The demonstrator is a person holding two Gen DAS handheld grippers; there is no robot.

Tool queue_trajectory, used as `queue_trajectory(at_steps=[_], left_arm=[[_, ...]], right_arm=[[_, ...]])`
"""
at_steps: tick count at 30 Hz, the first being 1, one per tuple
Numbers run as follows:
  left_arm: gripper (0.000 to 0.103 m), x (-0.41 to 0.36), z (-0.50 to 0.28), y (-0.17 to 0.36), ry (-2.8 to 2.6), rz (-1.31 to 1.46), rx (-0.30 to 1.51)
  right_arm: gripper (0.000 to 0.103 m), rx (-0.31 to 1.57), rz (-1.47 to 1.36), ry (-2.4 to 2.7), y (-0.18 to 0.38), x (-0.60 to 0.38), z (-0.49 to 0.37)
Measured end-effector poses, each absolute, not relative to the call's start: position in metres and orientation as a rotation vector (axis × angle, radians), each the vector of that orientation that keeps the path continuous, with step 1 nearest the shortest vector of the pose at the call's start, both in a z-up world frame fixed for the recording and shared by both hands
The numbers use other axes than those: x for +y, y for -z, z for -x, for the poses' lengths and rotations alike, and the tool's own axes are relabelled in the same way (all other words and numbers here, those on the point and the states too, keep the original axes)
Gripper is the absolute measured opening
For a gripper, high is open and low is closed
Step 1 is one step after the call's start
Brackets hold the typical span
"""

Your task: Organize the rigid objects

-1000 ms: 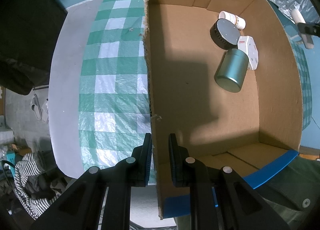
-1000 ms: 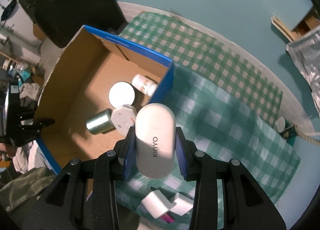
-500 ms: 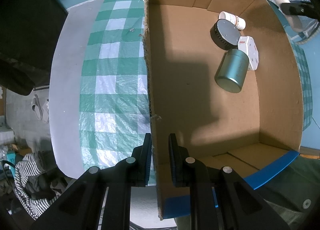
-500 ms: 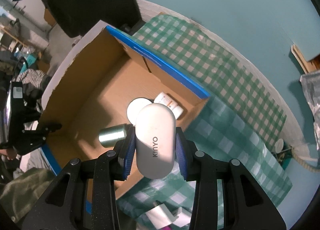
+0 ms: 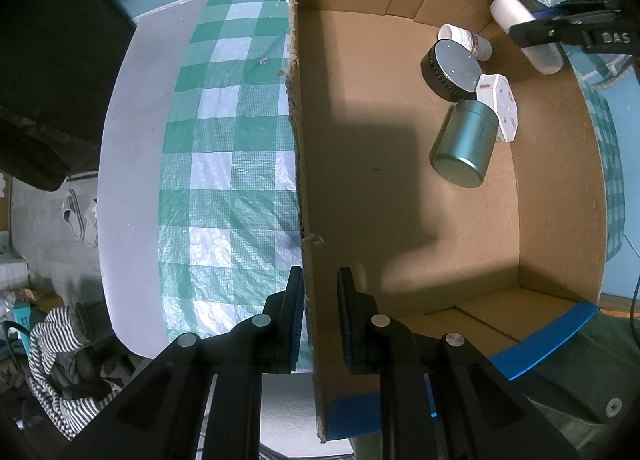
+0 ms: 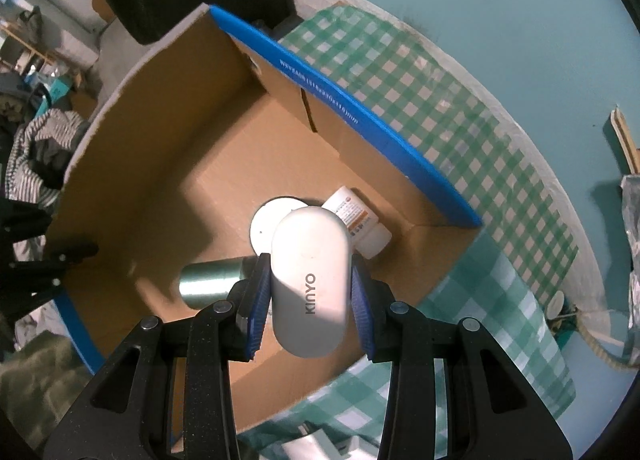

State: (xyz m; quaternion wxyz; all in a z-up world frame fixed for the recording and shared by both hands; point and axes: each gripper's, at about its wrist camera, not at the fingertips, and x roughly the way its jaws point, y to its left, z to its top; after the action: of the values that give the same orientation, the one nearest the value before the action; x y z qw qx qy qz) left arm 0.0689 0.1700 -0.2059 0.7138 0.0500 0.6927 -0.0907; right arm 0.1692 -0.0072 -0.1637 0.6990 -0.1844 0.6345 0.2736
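White capsule-shaped case [image 6: 308, 280], lettered "KINYO", clenched in right claw [image 6: 307, 292], held above the cardboard box [image 6: 168, 188]. Box's blue rim strip printed "WXYZA08 (315x230x115)mm". Left claw [image 5: 318, 316] pinches the box's side wall. Inside: green tin [image 5: 464, 146] on its side, black round disc [image 5: 450, 70], white labelled bottle [image 5: 466, 40], white plug adapter [image 5: 500, 104]. Bench wears green-white checked cloth [image 5: 224, 132]; teal floor beyond.

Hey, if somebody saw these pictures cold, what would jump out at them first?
Probably the white KINYO device, clamped in the right gripper above the open cardboard box. Next, the left gripper, pinching the box's side wall, and the green metal tin lying on its side inside.
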Motion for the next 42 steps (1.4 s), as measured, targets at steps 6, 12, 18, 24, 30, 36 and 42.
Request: queue_trajectory(at_steps=[6, 12, 18, 24, 30, 36, 42], left_arm=[[0.016, 0.169, -0.071, 0.207, 0.200, -0.111, 1.536], [0.016, 0.169, -0.073, 0.208, 0.199, -0.110, 1.541], [0.016, 0.173, -0.074, 0.208, 0.201, -0.110, 1.543], [0.016, 0.174, -0.073, 0.207, 0.200, -0.111, 1.540], [0.016, 0.176, -0.073, 0.207, 0.199, -0.105, 1.537], [0.016, 0.179, -0.074, 0.207, 0.201, -0.102, 1.538], [0.016, 0.174, -0.075, 0.206, 0.209, -0.121, 1.538]], right_arm=[[0.037, 1.433, 0.420, -0.609, 0.178, -0.004, -0.172], [0.037, 1.427, 0.427, -0.608, 0.181, -0.003, -0.172], [0.042, 1.412, 0.418, -0.599, 0.177, -0.006, -0.177], [0.051, 1.389, 0.403, -0.600, 0.161, -0.014, -0.175], [0.056, 1.360, 0.381, -0.603, 0.142, -0.024, -0.164], [0.056, 1.342, 0.362, -0.589, 0.128, -0.041, -0.151], [0.057, 1.347, 0.327, -0.544, 0.123, -0.073, -0.138]])
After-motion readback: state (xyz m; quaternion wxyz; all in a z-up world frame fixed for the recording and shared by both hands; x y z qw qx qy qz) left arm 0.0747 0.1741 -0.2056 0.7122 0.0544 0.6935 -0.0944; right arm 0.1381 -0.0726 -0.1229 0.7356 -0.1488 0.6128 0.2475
